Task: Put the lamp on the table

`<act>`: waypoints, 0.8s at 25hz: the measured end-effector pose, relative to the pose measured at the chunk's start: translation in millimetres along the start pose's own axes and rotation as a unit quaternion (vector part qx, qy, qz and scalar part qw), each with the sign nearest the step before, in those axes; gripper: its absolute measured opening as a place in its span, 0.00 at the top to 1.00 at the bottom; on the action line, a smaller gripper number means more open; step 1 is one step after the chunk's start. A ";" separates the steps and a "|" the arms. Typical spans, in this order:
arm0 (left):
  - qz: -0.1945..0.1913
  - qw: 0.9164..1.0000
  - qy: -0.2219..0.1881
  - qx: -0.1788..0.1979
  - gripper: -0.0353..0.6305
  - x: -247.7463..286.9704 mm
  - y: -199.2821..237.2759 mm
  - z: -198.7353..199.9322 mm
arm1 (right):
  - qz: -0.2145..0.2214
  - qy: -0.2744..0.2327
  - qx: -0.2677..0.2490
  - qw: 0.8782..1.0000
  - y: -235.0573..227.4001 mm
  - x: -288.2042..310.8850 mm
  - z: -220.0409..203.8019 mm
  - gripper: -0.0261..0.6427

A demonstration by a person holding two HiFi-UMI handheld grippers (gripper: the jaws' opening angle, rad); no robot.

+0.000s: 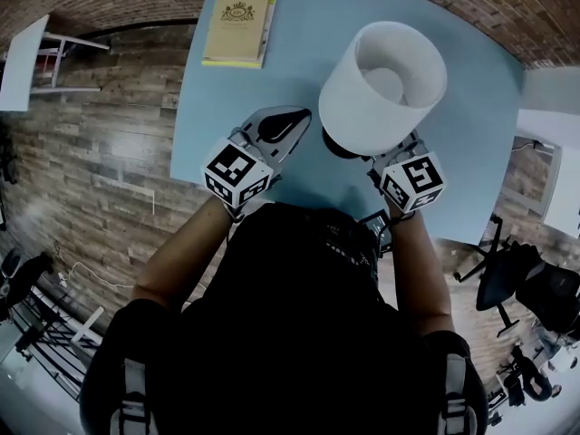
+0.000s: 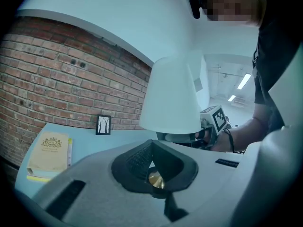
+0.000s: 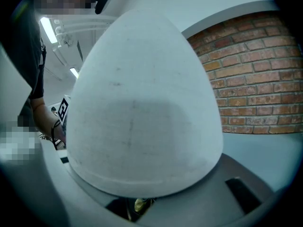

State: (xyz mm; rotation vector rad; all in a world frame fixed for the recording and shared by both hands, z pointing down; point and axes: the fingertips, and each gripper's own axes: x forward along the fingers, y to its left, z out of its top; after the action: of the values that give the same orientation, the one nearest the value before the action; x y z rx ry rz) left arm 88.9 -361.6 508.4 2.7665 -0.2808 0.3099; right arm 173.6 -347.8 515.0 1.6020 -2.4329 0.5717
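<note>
The person's dark top (image 1: 290,315) fills the lower part of the head view, with both arms stretched forward. The left gripper (image 1: 294,118) has its jaws closed together with nothing between them, just beside the lamp (image 1: 382,84). The lamp stands upright on the blue table (image 1: 272,80). The right gripper (image 1: 379,163) reaches under the white shade to the dark base; the shade hides its jaws, so I cannot tell whether they clamp. A book (image 1: 240,25) lies well apart.
</note>
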 end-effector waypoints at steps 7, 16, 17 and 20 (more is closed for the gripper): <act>0.005 1.000 0.010 -0.012 0.93 15.1 9.5 -10.9 | 0.000 0.009 0.001 1.000 -17.9 10.3 -10.4 0.78; 0.009 1.000 0.017 -0.023 0.93 26.3 14.6 -22.6 | -0.007 0.017 0.009 1.000 -36.5 17.1 -24.6 0.78; 0.009 1.000 0.017 -0.024 0.93 27.8 15.1 -23.3 | -0.008 0.018 0.007 1.000 -38.3 17.4 -26.5 0.78; 0.011 0.999 0.019 -0.026 0.93 31.6 15.4 -25.4 | -0.012 0.024 0.005 1.000 -43.0 19.1 -34.4 0.78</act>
State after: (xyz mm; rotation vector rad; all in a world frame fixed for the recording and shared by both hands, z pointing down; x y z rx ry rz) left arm 111.0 -371.7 544.3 2.7050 -0.3056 0.3539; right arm 202.7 -365.0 562.5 1.5984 -2.3771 0.6127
